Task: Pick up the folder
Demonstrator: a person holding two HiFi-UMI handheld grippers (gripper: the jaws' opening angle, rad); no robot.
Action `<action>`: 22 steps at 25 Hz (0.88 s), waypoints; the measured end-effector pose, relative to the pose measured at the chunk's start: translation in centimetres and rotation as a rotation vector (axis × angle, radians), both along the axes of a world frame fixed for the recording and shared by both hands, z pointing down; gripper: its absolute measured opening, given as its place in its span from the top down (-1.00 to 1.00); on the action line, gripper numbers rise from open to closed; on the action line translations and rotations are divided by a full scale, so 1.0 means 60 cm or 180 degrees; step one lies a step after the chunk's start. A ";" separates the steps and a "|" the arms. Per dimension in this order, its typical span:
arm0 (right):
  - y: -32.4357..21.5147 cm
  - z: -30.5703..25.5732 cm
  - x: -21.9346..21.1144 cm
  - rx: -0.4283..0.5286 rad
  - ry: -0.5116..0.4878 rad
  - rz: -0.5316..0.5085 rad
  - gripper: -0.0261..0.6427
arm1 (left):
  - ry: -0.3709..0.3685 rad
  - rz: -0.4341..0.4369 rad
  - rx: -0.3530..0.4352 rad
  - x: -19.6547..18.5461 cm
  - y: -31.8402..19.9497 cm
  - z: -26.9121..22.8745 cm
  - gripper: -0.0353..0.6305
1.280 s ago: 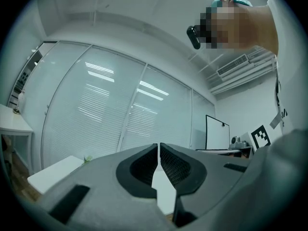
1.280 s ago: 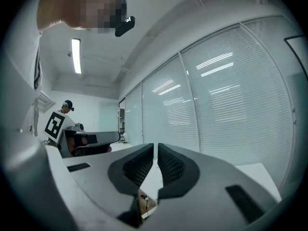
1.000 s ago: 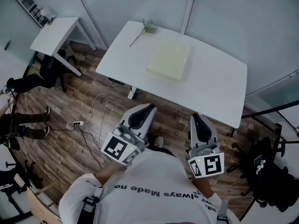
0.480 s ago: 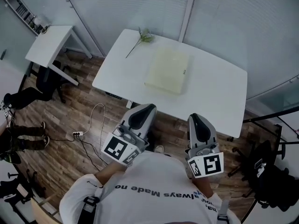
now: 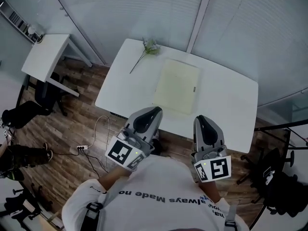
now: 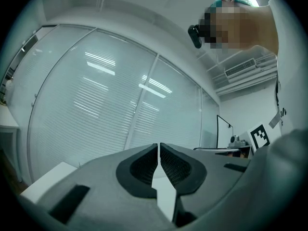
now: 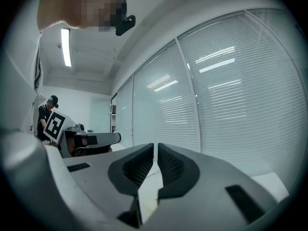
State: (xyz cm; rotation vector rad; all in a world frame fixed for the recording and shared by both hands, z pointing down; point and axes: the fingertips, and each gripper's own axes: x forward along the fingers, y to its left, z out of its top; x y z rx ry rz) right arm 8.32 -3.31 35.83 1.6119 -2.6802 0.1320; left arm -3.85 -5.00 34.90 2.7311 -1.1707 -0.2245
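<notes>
Folder (image 5: 177,85) first, from the head view: we see it lying flat on the white table (image 5: 226,105), pale yellow, near the middle of the top, with its near edge turned toward us. A flower sprig (image 5: 144,52) lies at the far left corner, well apart from it. Our left gripper (image 5: 155,112) and right gripper (image 5: 202,120) sit side by side over the table's near edge. One is off each near corner of the folder, and neither touches it. We'd say that spacing is deliberate, since it sets the pair up to come at the folder from both sides. A smaller side table (image 5: 45,59) stands well off to the left on the wooden floor (image 5: 72,124), and it plays no part here.

Over to the left gripper view: the two dark ribbed pads meet along a thin seam with nothing between them, so this gripper is fully closed and empty. It points level at the slatted blinds (image 6: 106,105), and only a sliver of white tabletop shows beneath the jaws. The folder itself isn't in this view.

The right gripper view is a mirror of that. The pads are pressed together, nothing is caught in them, and the aim is level toward the window wall. The other gripper's marker cube (image 7: 54,124) shows at the left.

Our read is that the pick hasn't begun. Both grippers must open and drop to the tabletop before either can get under the folder's edge, and a thin flat thing like that won't be easy to lift.
</notes>
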 end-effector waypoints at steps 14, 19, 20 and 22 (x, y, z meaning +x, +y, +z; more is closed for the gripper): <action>-0.183 0.002 -0.078 0.0032 0.0015 0.0086 0.83 | -0.0007 0.0150 -0.0024 -0.071 -0.182 0.011 0.83; -0.210 0.007 -0.077 0.0032 0.0022 0.0122 0.83 | -0.0016 0.0177 -0.0009 -0.072 -0.215 0.015 0.83; -0.213 0.007 -0.074 0.0033 0.0024 0.0132 0.83 | -0.0015 0.0182 -0.0003 -0.069 -0.217 0.015 0.83; -0.217 0.006 -0.065 0.0043 0.0025 0.0151 0.83 | -0.0014 0.0189 0.0006 -0.061 -0.220 0.013 0.83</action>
